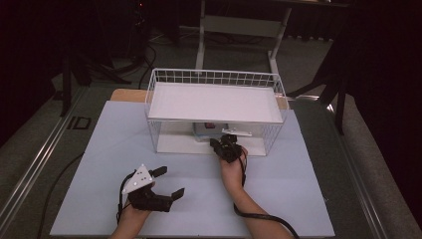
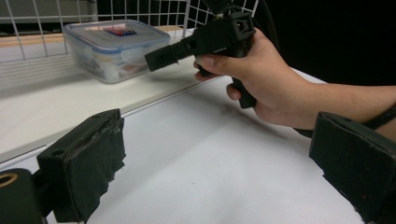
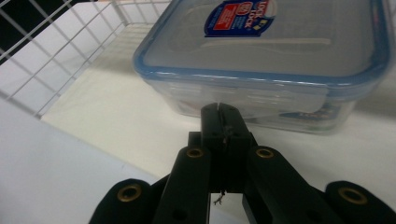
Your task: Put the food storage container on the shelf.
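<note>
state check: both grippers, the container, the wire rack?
left gripper: open, jaws wide apart, over the table, holding nothing
right gripper: shut, empty, tip just short of the container
container: lid on, upright on the rack's lower shelf
wire rack: upright, top shelf bare

Table top [image 1: 124, 149]: pale blue-white, bare at the near edge.
Desk frame [image 1: 239, 30]: white legs, standing behind the table.
Floor [image 1: 30, 144]: grey carpet, with a metal rail along the left side.
Backdrop: dark curtains.
</note>
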The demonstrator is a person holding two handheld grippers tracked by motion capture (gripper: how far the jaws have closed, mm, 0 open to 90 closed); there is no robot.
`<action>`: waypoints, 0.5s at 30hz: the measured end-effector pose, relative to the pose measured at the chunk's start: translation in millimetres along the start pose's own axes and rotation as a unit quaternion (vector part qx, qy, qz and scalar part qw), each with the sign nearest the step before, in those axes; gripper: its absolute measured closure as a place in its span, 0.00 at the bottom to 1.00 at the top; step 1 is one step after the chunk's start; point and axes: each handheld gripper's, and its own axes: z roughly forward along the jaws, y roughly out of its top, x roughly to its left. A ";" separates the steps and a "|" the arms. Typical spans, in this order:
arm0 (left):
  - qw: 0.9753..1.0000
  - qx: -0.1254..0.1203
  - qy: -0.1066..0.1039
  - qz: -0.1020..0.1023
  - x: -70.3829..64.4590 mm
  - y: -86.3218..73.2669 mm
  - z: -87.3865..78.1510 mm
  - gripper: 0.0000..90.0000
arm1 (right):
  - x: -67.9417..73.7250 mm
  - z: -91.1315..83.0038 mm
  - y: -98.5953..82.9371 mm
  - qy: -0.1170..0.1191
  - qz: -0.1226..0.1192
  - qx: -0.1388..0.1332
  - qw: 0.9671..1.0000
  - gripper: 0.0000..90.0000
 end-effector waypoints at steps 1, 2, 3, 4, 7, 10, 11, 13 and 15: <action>1.000 0.003 -0.001 0.001 -0.2 0.0 0.2 0.05 | -0.6 0.7 0.3 -0.001 0.001 -0.002 1.000 1.00; 1.000 0.002 -0.001 0.002 -0.2 -0.2 0.0 0.05 | -1.1 1.7 0.8 -0.003 0.000 -0.002 1.000 1.00; 1.000 0.000 -0.001 0.003 -0.5 -0.3 -0.1 0.05 | -1.6 2.5 1.1 -0.002 0.001 -0.003 1.000 1.00; 1.000 0.003 -0.001 0.005 -1.0 0.0 0.1 0.05 | -1.8 3.1 1.3 -0.003 0.003 -0.005 1.000 1.00; 1.000 0.002 -0.003 0.005 -1.3 0.0 -0.1 0.05 | -1.8 5.3 3.2 -0.006 0.011 -0.003 1.000 1.00; 1.000 0.004 -0.003 0.004 -0.9 -0.8 -0.1 0.05 | 0.1 7.3 5.6 -0.006 0.010 -0.002 1.000 1.00; 1.000 0.007 -0.002 0.003 -0.8 -0.9 -0.1 0.05 | 0.0 8.3 6.0 -0.004 0.006 -0.004 1.000 1.00; 1.000 0.006 -0.001 0.004 -0.8 -1.5 -0.4 0.05 | 0.6 9.8 6.4 -0.004 0.007 -0.001 1.000 1.00; 1.000 0.006 -0.002 0.003 -1.0 -1.6 -0.5 0.05 | 0.0 11.7 6.2 -0.006 0.009 0.001 1.000 1.00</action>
